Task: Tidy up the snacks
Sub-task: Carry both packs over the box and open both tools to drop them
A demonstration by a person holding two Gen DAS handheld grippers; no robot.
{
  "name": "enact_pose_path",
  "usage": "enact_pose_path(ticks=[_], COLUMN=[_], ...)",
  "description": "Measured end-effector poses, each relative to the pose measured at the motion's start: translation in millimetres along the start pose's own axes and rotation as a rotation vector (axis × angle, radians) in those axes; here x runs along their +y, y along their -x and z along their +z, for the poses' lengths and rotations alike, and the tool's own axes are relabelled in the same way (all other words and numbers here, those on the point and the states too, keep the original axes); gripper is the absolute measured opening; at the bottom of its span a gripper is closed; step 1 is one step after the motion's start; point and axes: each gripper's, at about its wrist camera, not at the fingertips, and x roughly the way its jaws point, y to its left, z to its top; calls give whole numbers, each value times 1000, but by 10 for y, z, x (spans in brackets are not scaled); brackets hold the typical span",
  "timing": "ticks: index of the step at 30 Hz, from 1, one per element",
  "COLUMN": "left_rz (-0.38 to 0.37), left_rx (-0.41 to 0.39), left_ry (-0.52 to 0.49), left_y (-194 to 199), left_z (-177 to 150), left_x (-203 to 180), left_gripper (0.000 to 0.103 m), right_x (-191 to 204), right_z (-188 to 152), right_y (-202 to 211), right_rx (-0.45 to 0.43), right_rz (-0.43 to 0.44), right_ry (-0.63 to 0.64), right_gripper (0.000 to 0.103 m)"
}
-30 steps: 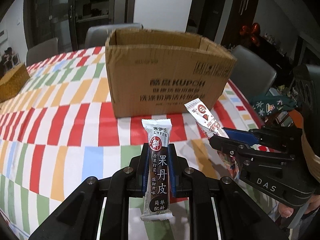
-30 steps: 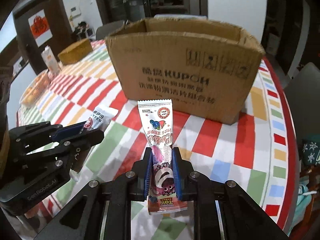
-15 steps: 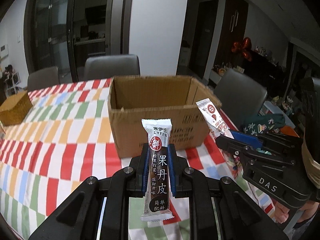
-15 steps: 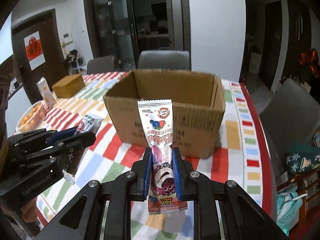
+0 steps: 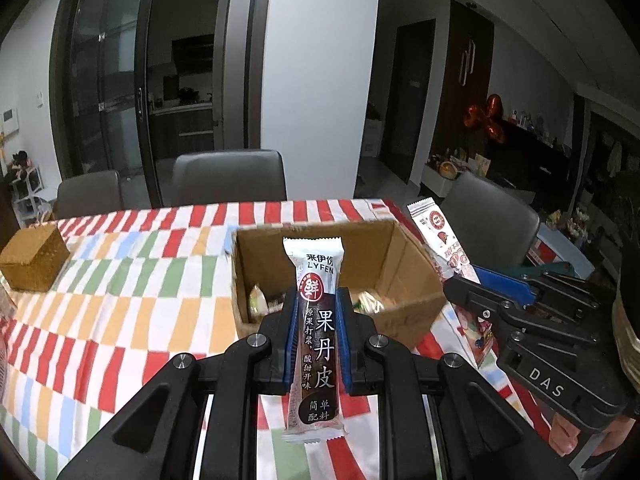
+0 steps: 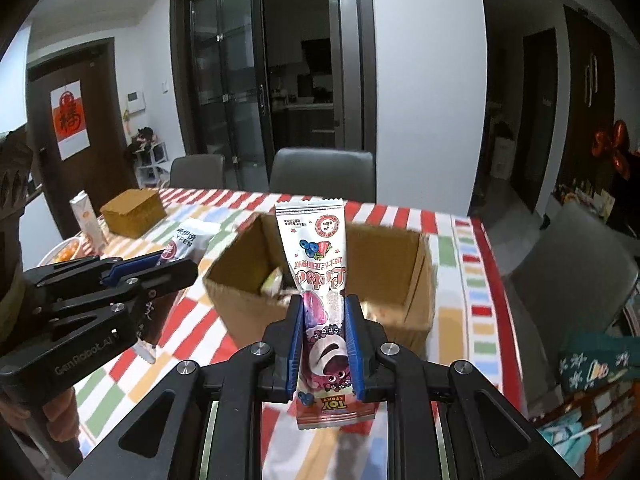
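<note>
At frame centre, the left gripper point(image 5: 317, 332) has its blue-padded fingers point(image 5: 291, 336) closed on a dark-and-white upright fruit-leather snack stick point(image 5: 318, 320). The right gripper point(image 6: 324, 344) likewise clamps a pink-and-white berry snack stick point(image 6: 320, 292). Behind both, mid-frame, an open brown cardboard box point(image 5: 404, 272) holding snack packets sits on the colourful checked worktop point(image 5: 132, 300).

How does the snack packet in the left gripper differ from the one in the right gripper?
The left gripper holds the LYFEN packet, dark brown below a white top with Chinese characters; the right gripper holds the Toy Story packet, pink and white with berries and a cartoon bear. The LYFEN print reads upright; the Toy Story print is upside down. Both are slim sealed sachets standing upright, clamped mid-length before the cardboard box.
</note>
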Motion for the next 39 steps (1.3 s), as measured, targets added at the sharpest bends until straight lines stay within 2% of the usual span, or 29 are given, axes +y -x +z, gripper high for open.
enact_pose_path(ticks=[8, 14, 24, 29, 31, 33, 35, 39], left_rz=[-3, -10, 6, 23, 31, 48, 67, 96], left_rx=[4, 43, 105, 116, 117, 115, 100, 80], left_ry=[-2, 6, -9, -2, -9, -19, -21, -28], left_y=[-203, -466, -913, -1009, -1005, -971, -903, -749], left_z=[311, 456, 549, 559, 550, 529, 500, 414], left_x=[81, 114, 123, 127, 139, 147, 162, 170], left_gripper=[18, 18, 18, 20, 22, 27, 32, 42], right_x=[-74, -160, -302, -305, -307, -305, -305, -304], right_z=[277, 448, 468, 468, 461, 440, 417, 365], right_y=[-177, -408, -801, -920, -953, -961, -943, -866], right_rx=[-11, 12, 73, 93, 100, 104, 100, 99], right_rz=[5, -5, -29, -36, -44, -65, -83, -99], right_ry=[1, -3, -19, -5, 1, 4, 6, -13], right_gripper=[21, 22, 22, 22, 39, 49, 50, 58])
